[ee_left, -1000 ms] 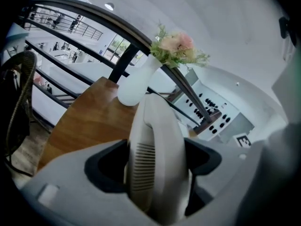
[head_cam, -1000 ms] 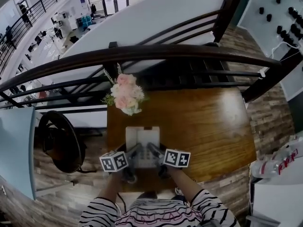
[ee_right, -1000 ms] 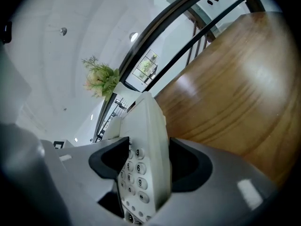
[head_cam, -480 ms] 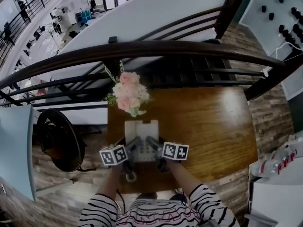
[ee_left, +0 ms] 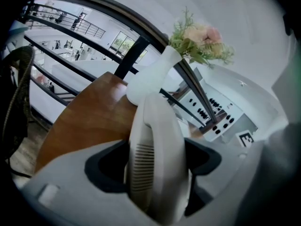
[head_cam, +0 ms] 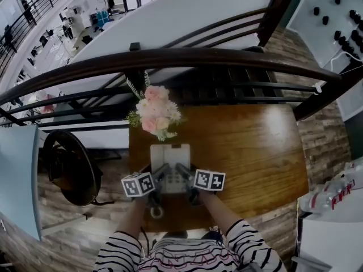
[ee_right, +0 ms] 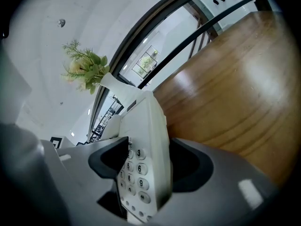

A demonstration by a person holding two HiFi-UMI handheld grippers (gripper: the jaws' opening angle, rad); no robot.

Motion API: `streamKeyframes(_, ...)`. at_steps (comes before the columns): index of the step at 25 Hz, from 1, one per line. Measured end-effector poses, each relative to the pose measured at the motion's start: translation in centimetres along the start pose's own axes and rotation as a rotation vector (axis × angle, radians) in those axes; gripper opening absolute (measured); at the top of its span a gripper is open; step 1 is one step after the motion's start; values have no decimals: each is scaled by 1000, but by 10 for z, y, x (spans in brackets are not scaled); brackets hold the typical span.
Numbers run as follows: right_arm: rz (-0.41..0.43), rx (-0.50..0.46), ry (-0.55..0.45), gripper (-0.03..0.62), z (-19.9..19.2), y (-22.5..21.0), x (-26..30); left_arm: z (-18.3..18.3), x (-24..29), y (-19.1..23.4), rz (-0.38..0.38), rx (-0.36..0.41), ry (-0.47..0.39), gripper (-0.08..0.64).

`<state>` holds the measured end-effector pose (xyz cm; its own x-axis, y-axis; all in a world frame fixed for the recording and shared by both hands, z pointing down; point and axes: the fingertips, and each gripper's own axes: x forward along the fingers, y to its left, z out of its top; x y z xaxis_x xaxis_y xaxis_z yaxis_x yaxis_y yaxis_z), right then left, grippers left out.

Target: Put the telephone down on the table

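The telephone (head_cam: 169,157) is a pale plastic desk set, over the near left part of the wooden table (head_cam: 249,146) and held from the person's side by both tools. I can't tell whether its underside is touching the wood yet. The left gripper (head_cam: 159,175) has its jaws pinched on the handset (ee_left: 157,159), with the slotted earpiece end sitting right between them. The right gripper (head_cam: 182,173) is clamped on the keypad (ee_right: 134,173) edge of the body, numbers showing between the jaws.

To my eye this thing is light and rigid, a hollow shell that won't flex. It is smooth too, so it could slip or twist in a narrow pinch. The awkward part is that the handset only rests in its cradle. Hold it by the handset alone and I'd expect the base to drop away. So one jaw pair on each side looks the sensible hold, and it wants to go down level and gently.

Just beyond the phone stands a white vase of pink flowers (head_cam: 154,115), close enough to knock if the set slides forward. Behind the table runs a dark railing (head_cam: 227,61)
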<state>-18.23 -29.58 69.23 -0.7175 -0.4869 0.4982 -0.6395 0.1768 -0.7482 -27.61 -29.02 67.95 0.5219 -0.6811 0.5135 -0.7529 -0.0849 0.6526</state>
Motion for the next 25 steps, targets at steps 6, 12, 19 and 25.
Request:
streamKeyframes(6, -8, -14, 20, 278, -4, -1, 1, -4, 0, 2, 14, 11, 10, 360)
streamKeyframes(12, -15, -24, 35, 281, -8, -4, 3, -7, 3, 5, 29, 3, 11, 360)
streamKeyframes(19, -25, -31, 44, 295, -10, -3, 3, -9, 1, 4, 49, 43, 4, 360)
streamKeyframes(25, -38, -52, 38, 304, -9, -4, -2, -4, -5, 1, 48, 43, -48, 362)
